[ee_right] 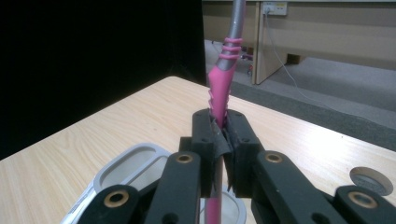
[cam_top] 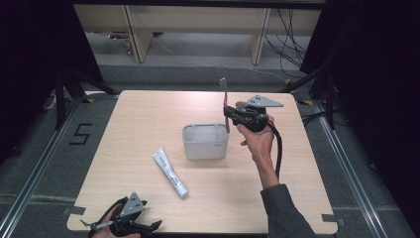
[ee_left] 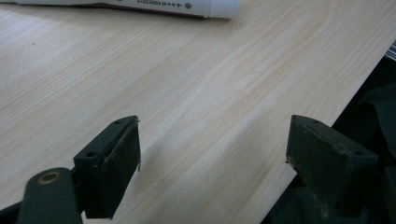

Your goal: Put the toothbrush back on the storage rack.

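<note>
My right gripper [cam_top: 229, 112] is shut on a pink and grey toothbrush [cam_top: 225, 101], held upright with its bristle head up, over the right rim of a grey rectangular holder [cam_top: 205, 141]. In the right gripper view the pink handle [ee_right: 219, 88] is pinched between the jaws [ee_right: 220, 135], with the holder [ee_right: 135, 170] below. A white toothpaste tube [cam_top: 170, 173] lies flat on the table in front of the holder. My left gripper [cam_top: 148, 227] rests open at the near left edge of the table, nothing between its fingers [ee_left: 114, 163], with the tube [ee_left: 140, 5] farther off.
The light wooden table [cam_top: 148, 114] has bare wood on its left and far parts. A round cap [ee_right: 368, 180] is set into the table top near the right gripper. Desks and cables stand on the floor beyond the table's far edge.
</note>
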`<control>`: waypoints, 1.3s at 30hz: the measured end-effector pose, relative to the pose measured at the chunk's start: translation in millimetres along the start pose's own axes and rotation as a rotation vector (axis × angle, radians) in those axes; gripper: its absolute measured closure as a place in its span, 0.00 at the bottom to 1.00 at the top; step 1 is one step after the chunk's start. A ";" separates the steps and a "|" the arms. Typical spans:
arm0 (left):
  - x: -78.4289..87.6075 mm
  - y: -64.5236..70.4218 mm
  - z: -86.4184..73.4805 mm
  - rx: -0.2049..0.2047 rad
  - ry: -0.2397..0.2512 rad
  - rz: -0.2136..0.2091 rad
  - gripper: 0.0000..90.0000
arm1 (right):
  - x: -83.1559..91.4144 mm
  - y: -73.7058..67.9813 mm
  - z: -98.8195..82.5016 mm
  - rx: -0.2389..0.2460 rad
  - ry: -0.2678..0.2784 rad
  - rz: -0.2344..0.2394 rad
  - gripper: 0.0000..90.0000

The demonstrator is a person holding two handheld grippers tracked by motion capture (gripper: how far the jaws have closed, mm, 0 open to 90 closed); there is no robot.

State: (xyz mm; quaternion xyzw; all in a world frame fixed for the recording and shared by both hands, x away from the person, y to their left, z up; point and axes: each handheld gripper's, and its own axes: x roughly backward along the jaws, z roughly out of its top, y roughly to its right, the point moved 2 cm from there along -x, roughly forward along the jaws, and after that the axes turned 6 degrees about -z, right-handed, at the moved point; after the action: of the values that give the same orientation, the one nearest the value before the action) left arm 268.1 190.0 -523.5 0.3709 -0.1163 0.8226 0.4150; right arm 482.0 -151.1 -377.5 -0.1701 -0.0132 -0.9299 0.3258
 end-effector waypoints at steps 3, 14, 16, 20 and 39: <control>0.7 0.4 0.0 0.003 -0.005 0.001 0.19 | -3.2 -0.1 0.1 0.001 0.001 -0.005 0.93; 1.2 -0.1 0.0 -0.002 -0.008 0.001 0.19 | -22.2 -1.8 -8.7 -0.015 -0.016 -0.004 0.93; 0.8 0.4 0.1 0.001 -0.005 0.000 0.19 | -24.6 -0.6 -10.0 0.002 -0.010 -0.013 0.93; 1.3 0.0 0.0 -0.004 -0.009 0.001 0.19 | -28.5 -1.4 -12.4 -0.019 -0.016 -0.008 0.93; 1.3 0.5 0.1 0.001 -0.005 0.001 0.19 | -36.3 3.7 -29.2 -0.043 -0.026 -0.031 0.93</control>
State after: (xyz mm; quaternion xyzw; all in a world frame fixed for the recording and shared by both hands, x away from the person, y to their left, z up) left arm 267.3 190.4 -522.4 0.3731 -0.1171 0.8220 0.4140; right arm 501.7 -136.1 -417.1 -0.1890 -0.0002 -0.9327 0.3071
